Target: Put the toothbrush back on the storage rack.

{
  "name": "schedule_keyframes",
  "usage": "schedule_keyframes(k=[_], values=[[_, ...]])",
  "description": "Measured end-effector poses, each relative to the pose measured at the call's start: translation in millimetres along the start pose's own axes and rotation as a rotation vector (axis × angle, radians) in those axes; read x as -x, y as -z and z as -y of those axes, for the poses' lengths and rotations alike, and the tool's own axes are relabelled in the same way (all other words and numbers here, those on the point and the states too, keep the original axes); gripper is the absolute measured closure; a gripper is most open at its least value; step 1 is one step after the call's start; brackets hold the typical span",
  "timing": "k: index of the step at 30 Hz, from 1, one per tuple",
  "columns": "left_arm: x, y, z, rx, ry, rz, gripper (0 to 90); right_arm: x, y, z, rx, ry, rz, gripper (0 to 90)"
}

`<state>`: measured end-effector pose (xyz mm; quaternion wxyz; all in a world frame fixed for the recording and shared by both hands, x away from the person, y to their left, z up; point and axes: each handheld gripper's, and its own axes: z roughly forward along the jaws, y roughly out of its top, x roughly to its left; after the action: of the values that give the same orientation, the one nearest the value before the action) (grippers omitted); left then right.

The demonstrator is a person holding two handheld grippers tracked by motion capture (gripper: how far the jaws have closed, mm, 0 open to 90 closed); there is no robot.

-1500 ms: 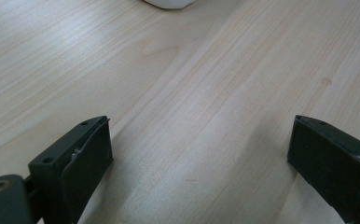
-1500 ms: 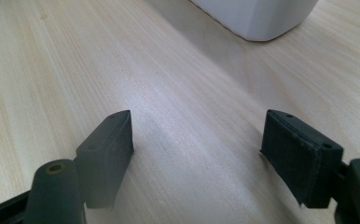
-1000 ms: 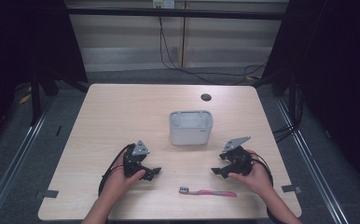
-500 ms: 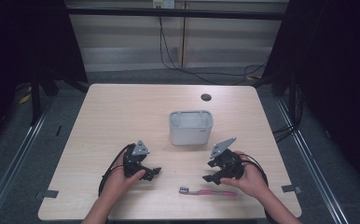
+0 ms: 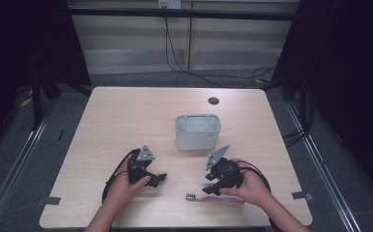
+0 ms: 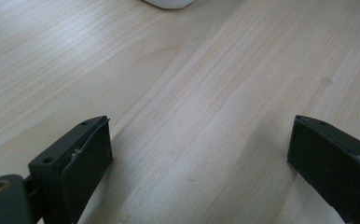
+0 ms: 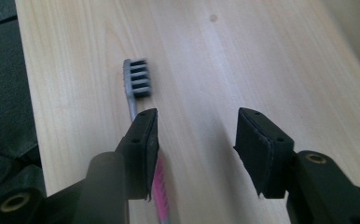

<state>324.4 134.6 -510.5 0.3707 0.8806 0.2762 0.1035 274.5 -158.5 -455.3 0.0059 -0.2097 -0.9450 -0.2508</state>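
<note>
Toothbrush [image 7: 134, 95], pink handle, grey bristles, flat on worktop [image 5: 126, 125] at lower centre: likely light, stiff, slippery; grip mid-handle; right claw [image 7: 194, 140] wide open, empty, left claw [image 6: 201, 154] likewise.

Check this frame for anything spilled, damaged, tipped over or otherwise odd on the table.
Nothing stands out. The grey container stands upright mid-table, and the pink toothbrush lies flat near the front edge, intact. The right gripper is open, its jaws just beside the brush's neck rather than around it. The left gripper is open over bare wood.
</note>
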Motion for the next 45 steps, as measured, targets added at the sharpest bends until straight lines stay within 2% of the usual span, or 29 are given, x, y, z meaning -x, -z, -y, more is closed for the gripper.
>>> schedule_keyframes(k=[3,5,13,23,29,33,35,39,41,43,44,45], values=[[0.0,0.0,0.0,0.0,0.0,0.0,5.9,-4.0,-2.8,-3.8,-0.016,0.019,-0.012,52.8],[0.0,0.0,0.0,0.0,0.0,0.0,5.9,-6.8,-4.2,-6.0,-0.035,0.013,-0.025,54.7],[0.0,0.0,0.0,0.0,0.0,0.0,5.9,-14.9,-10.5,-12.6,-0.097,0.04,-0.06,59.1],[0.0,0.1,0.0,-0.001,-0.001,0.0,5.9,-19.7,-22.1,-15.4,-0.171,0.076,-0.059,67.5],[0.0,0.1,0.0,-0.001,0.0,0.0,6.0,-21.4,-25.4,-15.8,-0.195,0.089,-0.052,71.2],[0.0,0.1,0.0,-0.001,0.0,0.0,5.9,-21.3,-27.0,-15.9,-0.193,0.11,-0.042,75.9],[0.0,0.1,0.0,-0.001,-0.001,0.0,5.9,-23.2,-27.3,-16.9,-0.203,0.126,-0.023,83.6],[0.0,0.1,0.0,-0.001,0.0,0.0,5.9,-24.3,-27.6,-18.6,-0.218,0.135,-0.019,84.1],[0.0,0.1,0.0,-0.001,0.0,0.0,6.0,-23.5,-27.9,-18.4,-0.207,0.136,-0.016,84.2],[0.0,0.0,0.0,-0.001,0.0,0.0,5.9,-22.4,-27.0,-17.8,-0.2,0.118,-0.02,84.3],[0.0,0.0,0.0,0.0,0.0,0.0,5.9,-19.5,-24.7,-16.6,-0.171,0.106,-0.019,84.4],[0.0,0.0,0.0,-0.001,0.0,0.0,5.9,-19.5,-24.7,-16.6,-0.171,0.106,-0.019,84.4]])
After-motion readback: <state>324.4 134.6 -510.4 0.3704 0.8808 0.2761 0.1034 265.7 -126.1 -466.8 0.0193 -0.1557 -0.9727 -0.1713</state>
